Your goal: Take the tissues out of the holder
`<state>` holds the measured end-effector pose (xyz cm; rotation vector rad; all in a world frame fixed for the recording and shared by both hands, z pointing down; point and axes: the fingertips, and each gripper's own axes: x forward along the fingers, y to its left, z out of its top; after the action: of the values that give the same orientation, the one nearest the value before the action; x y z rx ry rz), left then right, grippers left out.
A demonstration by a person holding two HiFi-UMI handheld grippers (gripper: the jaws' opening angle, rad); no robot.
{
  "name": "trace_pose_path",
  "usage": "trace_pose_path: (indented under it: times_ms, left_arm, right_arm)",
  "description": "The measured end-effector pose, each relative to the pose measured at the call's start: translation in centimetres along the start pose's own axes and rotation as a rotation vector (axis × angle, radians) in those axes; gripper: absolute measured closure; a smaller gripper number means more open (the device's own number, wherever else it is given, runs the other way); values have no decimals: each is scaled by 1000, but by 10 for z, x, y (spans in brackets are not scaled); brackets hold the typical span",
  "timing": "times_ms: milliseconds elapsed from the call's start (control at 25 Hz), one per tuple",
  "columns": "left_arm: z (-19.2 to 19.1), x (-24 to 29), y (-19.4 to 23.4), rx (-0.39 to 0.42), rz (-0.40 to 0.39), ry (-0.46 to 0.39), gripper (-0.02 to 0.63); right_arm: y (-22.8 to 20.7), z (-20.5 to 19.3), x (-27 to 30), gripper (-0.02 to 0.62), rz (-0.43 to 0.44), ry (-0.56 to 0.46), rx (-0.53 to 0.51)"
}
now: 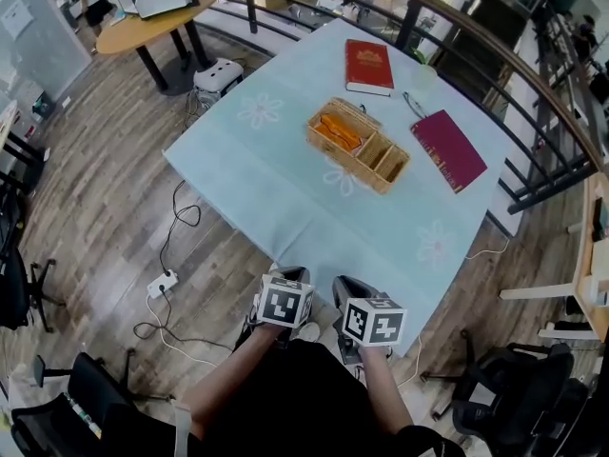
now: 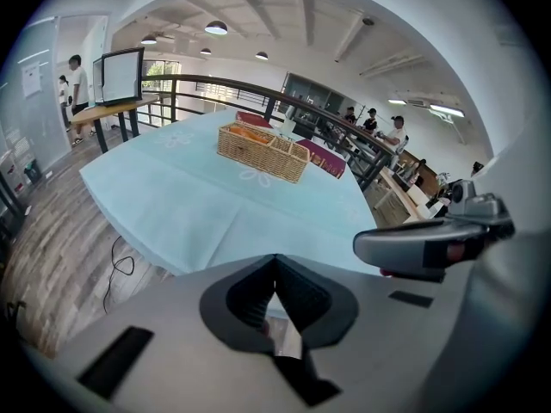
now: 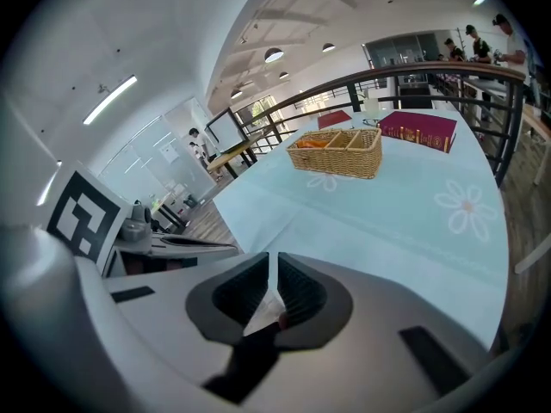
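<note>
The surface (image 1: 276, 184), covered with a pale blue cloth, is lying mostly bare between the person and the holder (image 1: 348, 161), giving open room across its whole near half. Its near corner is pointing at the person, and both claws are hovering just off that corner, over the wooden floor (image 1: 105, 169). A black railing (image 1: 533, 103) is running close behind the far and right edges. A power strip (image 1: 162, 282) with looping cables is lying on the floor to the left, below the near left edge.

The left claw (image 2: 275, 263) is sitting closed, its jaws meeting at the tips with nothing between them. The right claw (image 3: 269, 263) is showing only a thin slit between its jaws, all but closed, and is gripping nothing.

The holder, a wicker basket with three compartments, is standing near the middle of the surface, well apart from both claws and straight ahead of them. The tissues (image 1: 339, 131), which seem to be orange packs, are filling its left end compartment. A red book (image 1: 369, 65) is lying beyond the holder, and a maroon book (image 1: 447, 149) is lying to its right, neither touching it.
</note>
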<state>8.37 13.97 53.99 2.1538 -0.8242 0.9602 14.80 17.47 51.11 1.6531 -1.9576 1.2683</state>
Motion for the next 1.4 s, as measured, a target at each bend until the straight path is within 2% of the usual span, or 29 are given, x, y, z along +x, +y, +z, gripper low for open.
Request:
trace_pose_path:
  times_ms: [280, 720, 1400]
  left_arm:
    - [38, 33, 5, 64, -59, 17, 597]
    - [108, 64, 29, 127, -116, 46, 595]
    - [186, 93, 93, 97, -155, 62, 597]
  right_arm:
    - [-18, 25, 23, 563, -44, -3, 46]
    - [-31, 99, 57, 532, -93, -44, 75]
    - [-25, 190, 130, 508, -102, -14, 52]
